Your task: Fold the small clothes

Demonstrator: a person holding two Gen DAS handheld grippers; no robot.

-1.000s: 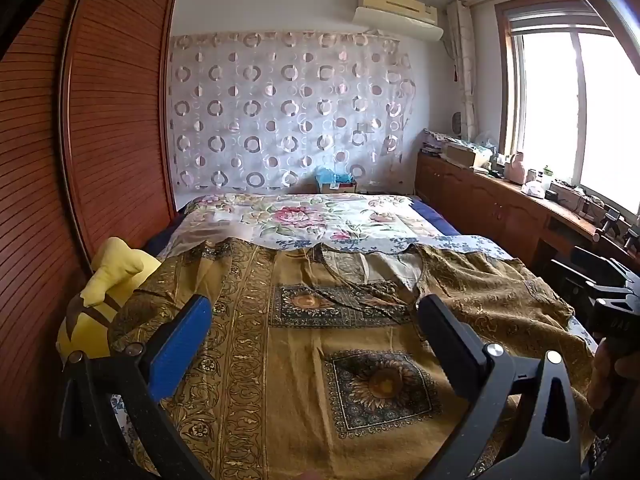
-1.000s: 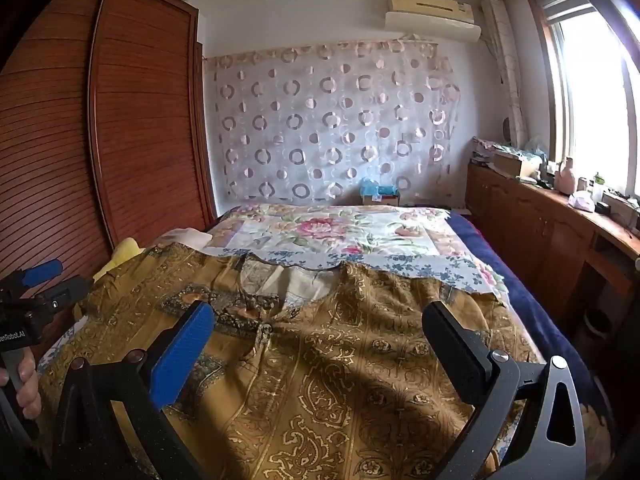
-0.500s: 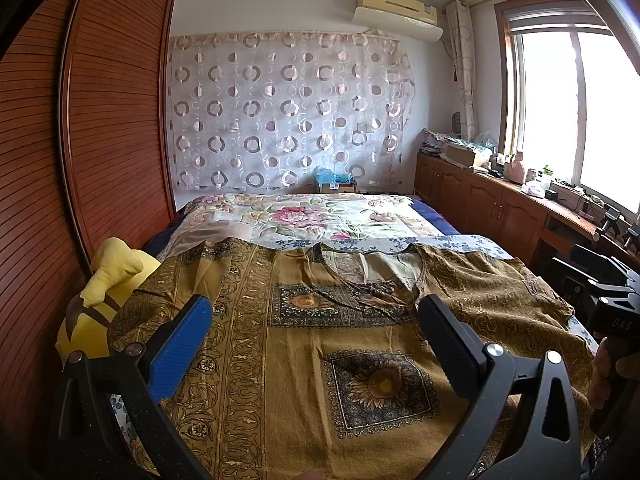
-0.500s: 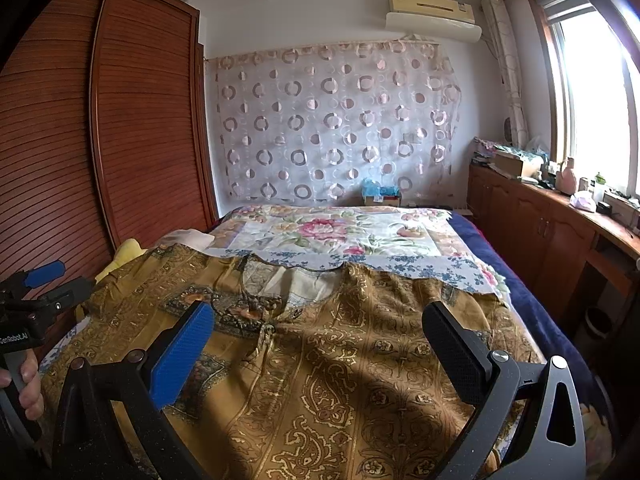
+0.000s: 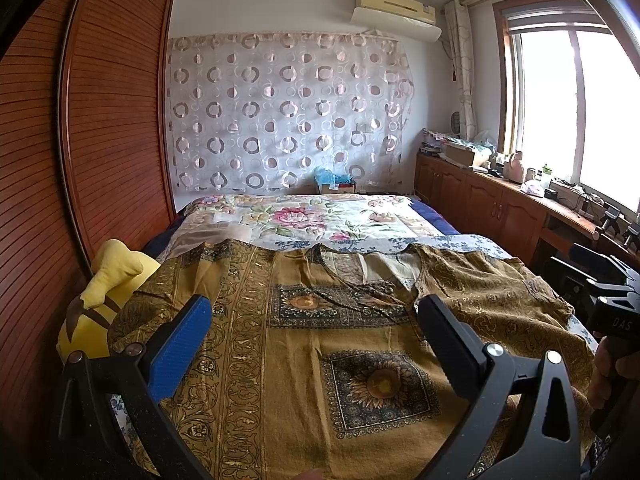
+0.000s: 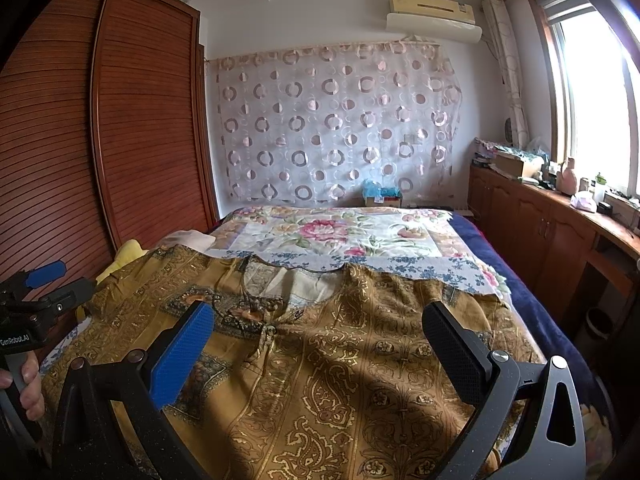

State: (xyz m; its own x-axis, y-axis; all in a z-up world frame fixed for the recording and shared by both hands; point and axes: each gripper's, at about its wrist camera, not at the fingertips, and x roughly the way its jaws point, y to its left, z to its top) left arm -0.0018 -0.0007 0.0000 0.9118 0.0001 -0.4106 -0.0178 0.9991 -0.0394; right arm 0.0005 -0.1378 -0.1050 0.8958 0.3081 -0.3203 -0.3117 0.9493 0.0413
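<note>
Mid-frame, tunic point(image 5: 320, 344) lies flat on bed point(image 5: 320, 216). Both my grippers, left point(image 5: 312, 344) & right point(image 6: 316, 348), gape wide, empty. Pinch shoulders w/ care, fold evenly.

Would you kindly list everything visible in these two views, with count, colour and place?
Garment: one, mustard-gold patterned, spread flat on the near bed.
Floral bedcover: one, cream and pink, beyond the garment.
Plush toy: one, yellow, left bed edge.
Wardrobe: one, reddish-brown, left wall.
Curtain: one, white with rings, far wall.
Air conditioner: one, cream, above the curtain.
Cabinets: one row, brown, under the window.
Left gripper: open, above the garment.
Right gripper: open, above the garment.
</note>
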